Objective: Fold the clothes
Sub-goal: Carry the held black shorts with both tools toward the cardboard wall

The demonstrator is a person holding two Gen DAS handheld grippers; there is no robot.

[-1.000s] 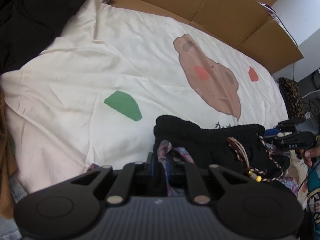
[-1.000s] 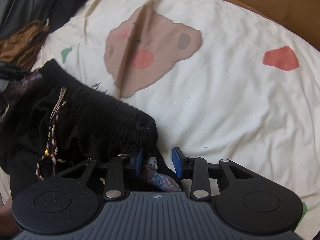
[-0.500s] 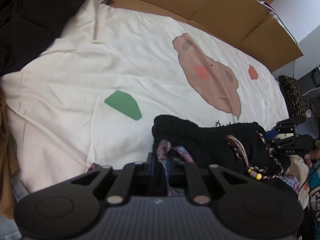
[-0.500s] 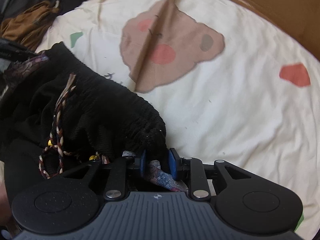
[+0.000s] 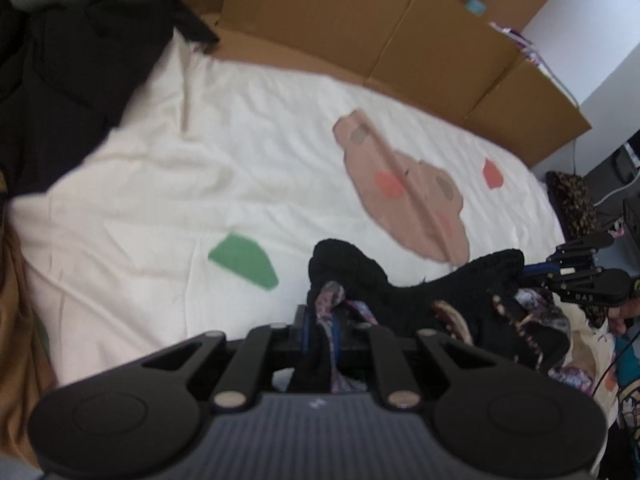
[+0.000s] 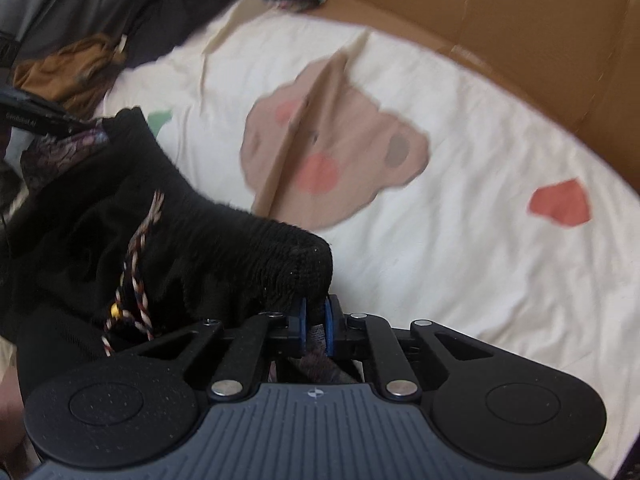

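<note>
Both grippers' fingers, left (image 5: 320,326) and right (image 6: 315,318), pinched together.

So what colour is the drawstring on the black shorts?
The drawstring is braided brown, white and dark; clearest in the right wrist view.

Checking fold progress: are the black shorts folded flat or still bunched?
Bunched: the black shorts hang gathered between the right hand-held gripper and left hand-held gripper, waistband sagging.

We see a bed (image 5: 168,200) under a cream sheet (image 6: 460,240) printed with a brown bear (image 5: 404,196), a green patch (image 5: 244,260) and a red patch (image 6: 560,202); a crease runs across the bear; dark clothes (image 5: 60,80) lie heaped on the far left corner, a brown garment (image 6: 72,68) beside them; cardboard (image 5: 360,28) lines the far edge.
</note>
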